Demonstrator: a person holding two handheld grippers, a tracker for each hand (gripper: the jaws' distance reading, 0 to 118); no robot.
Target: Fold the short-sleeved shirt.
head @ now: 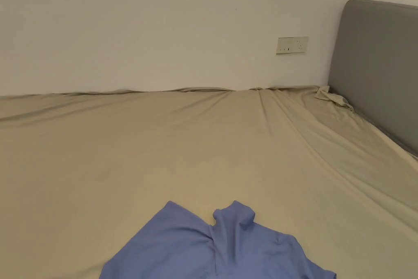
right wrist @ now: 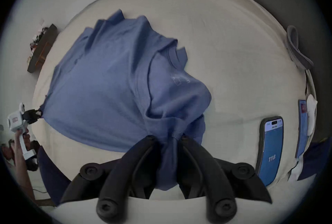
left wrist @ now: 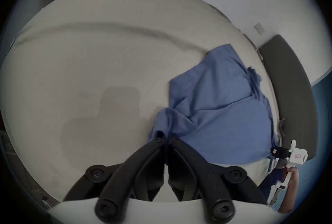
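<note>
**Shirt gripped at both corners, fold barely begun**

Head view: blue shirt (head: pixel 220 247) rumpled on near bed (head: pixel 122 149).
Left gripper view: left gripper (left wrist: pixel 164 135) clamps a bunched corner.
Right gripper view: right gripper (right wrist: pixel 166 137) pinches fabric. Folding remains.

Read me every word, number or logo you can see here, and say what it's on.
Nothing can be quoted with confidence.
Pale print on the chest of the blue short-sleeved shirt: too blurred to read.
Red mark on the body of the left gripper: too small to read.
Red mark on the body of the right gripper: too small to read.
Smartphone on the bed sheet: lit screen, not read out.
</note>
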